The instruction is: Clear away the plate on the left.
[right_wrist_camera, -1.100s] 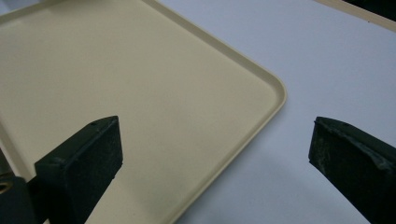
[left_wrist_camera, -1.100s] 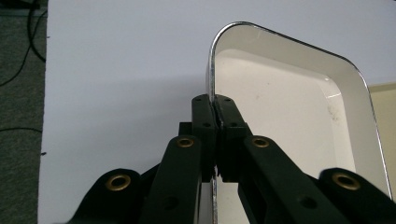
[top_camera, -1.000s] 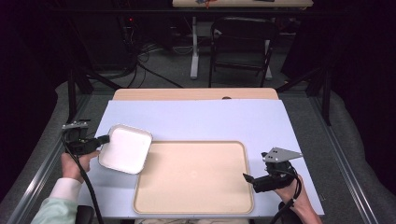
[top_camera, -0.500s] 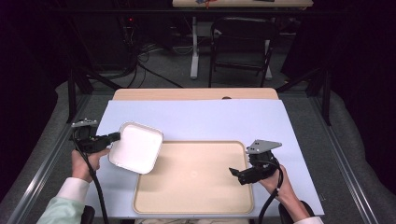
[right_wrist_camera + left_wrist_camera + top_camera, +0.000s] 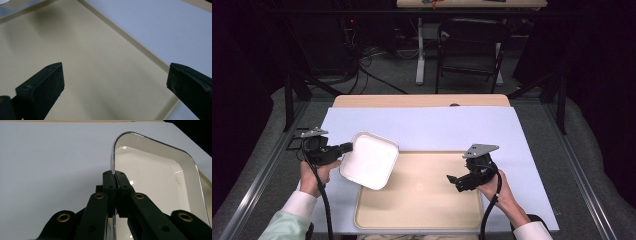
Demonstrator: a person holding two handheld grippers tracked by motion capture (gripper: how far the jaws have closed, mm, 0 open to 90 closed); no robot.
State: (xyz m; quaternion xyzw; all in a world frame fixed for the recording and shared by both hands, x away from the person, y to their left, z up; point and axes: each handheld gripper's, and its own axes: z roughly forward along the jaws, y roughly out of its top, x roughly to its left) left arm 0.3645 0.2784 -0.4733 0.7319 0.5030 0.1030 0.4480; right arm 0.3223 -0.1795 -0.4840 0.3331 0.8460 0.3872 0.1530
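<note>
White dish (image 5: 369,160) hangs pinched by its rim in my left gripper (image 5: 115,182) over the pale sheet (image 5: 427,125) — my right gripper (image 5: 452,178), fingers wide, hovers above the beige tray (image 5: 422,205).

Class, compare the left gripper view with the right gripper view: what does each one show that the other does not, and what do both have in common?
The left gripper view alone shows the left gripper shut on the rim of the white square dish, one jaw inside the rim and one outside, with the dish's glossy inner floor beyond.

The right gripper view alone shows the right gripper with its jaws wide apart and nothing between them, above the bare floor of the beige tray.

Both share the pale blue mat, and each looks along its own pair of black jaws.
</note>
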